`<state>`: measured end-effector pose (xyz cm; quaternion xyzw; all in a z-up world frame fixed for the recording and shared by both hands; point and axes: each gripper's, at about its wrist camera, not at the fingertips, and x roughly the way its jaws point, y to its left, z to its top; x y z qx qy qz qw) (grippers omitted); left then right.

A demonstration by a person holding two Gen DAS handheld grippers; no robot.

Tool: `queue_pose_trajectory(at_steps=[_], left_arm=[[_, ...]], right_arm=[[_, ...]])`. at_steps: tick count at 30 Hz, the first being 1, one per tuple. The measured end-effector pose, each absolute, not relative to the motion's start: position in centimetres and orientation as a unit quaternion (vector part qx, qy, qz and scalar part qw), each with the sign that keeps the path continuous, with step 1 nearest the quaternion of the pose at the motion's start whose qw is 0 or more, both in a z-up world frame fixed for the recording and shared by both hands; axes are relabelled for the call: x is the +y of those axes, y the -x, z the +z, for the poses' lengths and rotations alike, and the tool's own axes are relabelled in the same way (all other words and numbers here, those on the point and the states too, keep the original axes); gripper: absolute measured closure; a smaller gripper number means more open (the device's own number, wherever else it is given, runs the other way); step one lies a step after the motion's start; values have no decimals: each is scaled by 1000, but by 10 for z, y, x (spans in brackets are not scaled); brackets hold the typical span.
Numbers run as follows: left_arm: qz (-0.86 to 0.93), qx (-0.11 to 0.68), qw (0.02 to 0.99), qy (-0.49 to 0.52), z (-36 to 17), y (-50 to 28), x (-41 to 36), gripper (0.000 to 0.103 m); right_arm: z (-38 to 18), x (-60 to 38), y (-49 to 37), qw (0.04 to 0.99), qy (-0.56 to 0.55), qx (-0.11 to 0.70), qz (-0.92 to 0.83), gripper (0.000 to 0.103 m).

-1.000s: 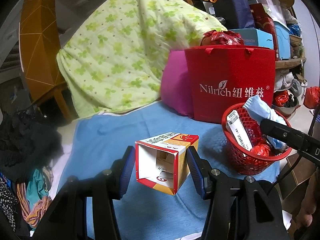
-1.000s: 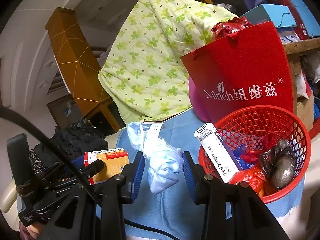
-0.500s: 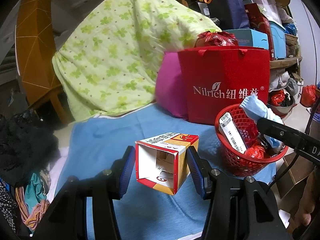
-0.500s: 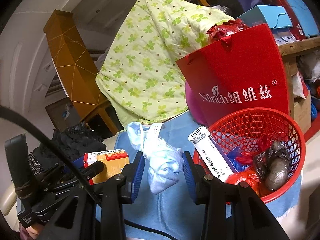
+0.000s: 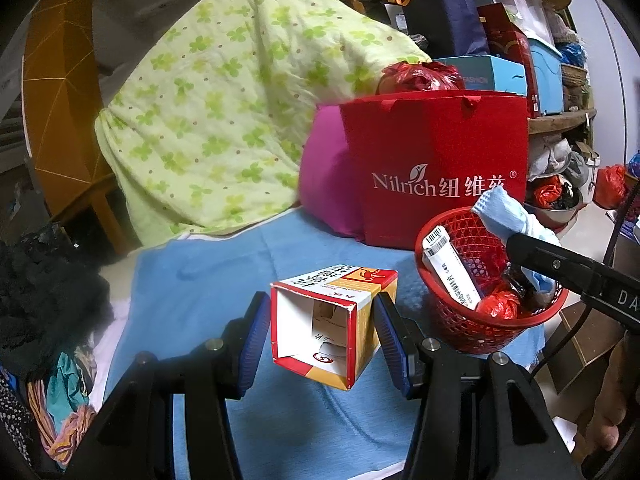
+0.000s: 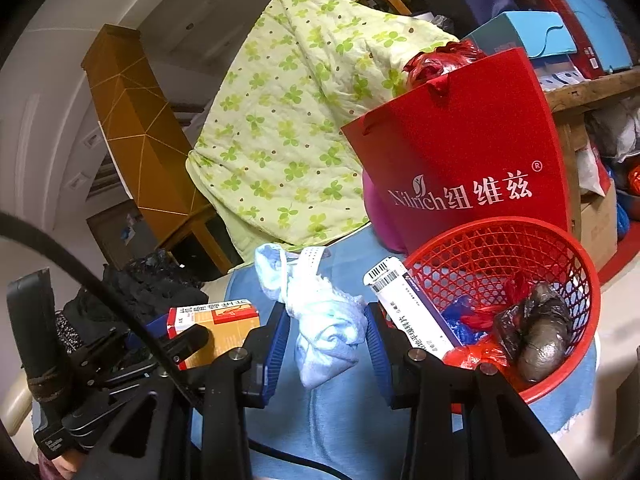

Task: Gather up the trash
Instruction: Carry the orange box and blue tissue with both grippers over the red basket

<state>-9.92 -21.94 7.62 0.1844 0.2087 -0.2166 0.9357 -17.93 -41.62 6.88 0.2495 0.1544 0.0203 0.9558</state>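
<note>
My left gripper [image 5: 320, 336] is shut on an open red, white and orange carton [image 5: 332, 328], held above the blue cloth [image 5: 192, 280]. That carton [image 6: 216, 328] also shows at the left of the right wrist view. My right gripper [image 6: 326, 344] is shut on a crumpled light-blue rag [image 6: 324, 328], which hangs just left of the red mesh basket [image 6: 560, 248]. In the left wrist view the rag [image 5: 508, 212] hangs over the basket [image 5: 456, 320]. The basket holds a white barcoded box [image 6: 412, 308], red and blue wrappers and a dark wrapped lump [image 6: 540, 344].
A red paper bag [image 5: 440, 168] and a pink cushion [image 5: 328, 184] stand behind the basket. A green flowered quilt [image 5: 240, 100] is draped at the back. Dark clothes [image 5: 44, 292] lie at the left. Shelves with boxes [image 5: 520, 40] fill the right.
The basket and bag have slid a little leftward and lower in both views. Both grips are unchanged.
</note>
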Motion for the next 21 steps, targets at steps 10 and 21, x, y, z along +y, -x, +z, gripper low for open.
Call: queue_pose_trajectory(at_steps=[10,21], left_arm=[[-227,208,932,-190,75,104,-228,48],[-239,209,928,-196,75,106,-240,48]], right_arm=[[68,-423,184,955,-255,152,14,62],[66,-433,190,954,-260,150,4,62]])
